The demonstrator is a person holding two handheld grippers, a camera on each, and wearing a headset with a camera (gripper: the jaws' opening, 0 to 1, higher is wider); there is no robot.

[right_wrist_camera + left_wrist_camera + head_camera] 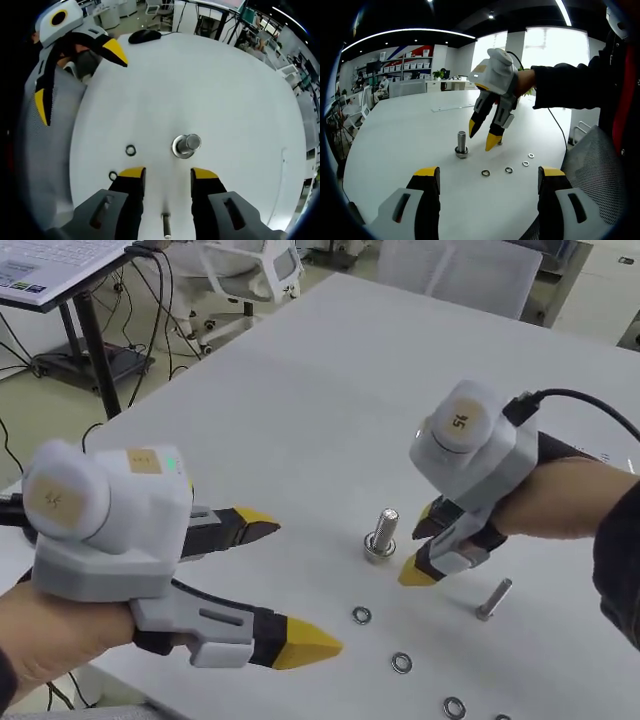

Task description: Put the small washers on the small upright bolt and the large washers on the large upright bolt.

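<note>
Evidently nothing is grasped: the left tongs (285,585) gape wide and empty, well back from the work. The right tongs (422,545) hang parted and empty beside the large bolt (381,532), probably lining up on the small bolt (494,598), which seems to lie flat. Washers (361,615) wait loose on the worktop (330,390).
</note>
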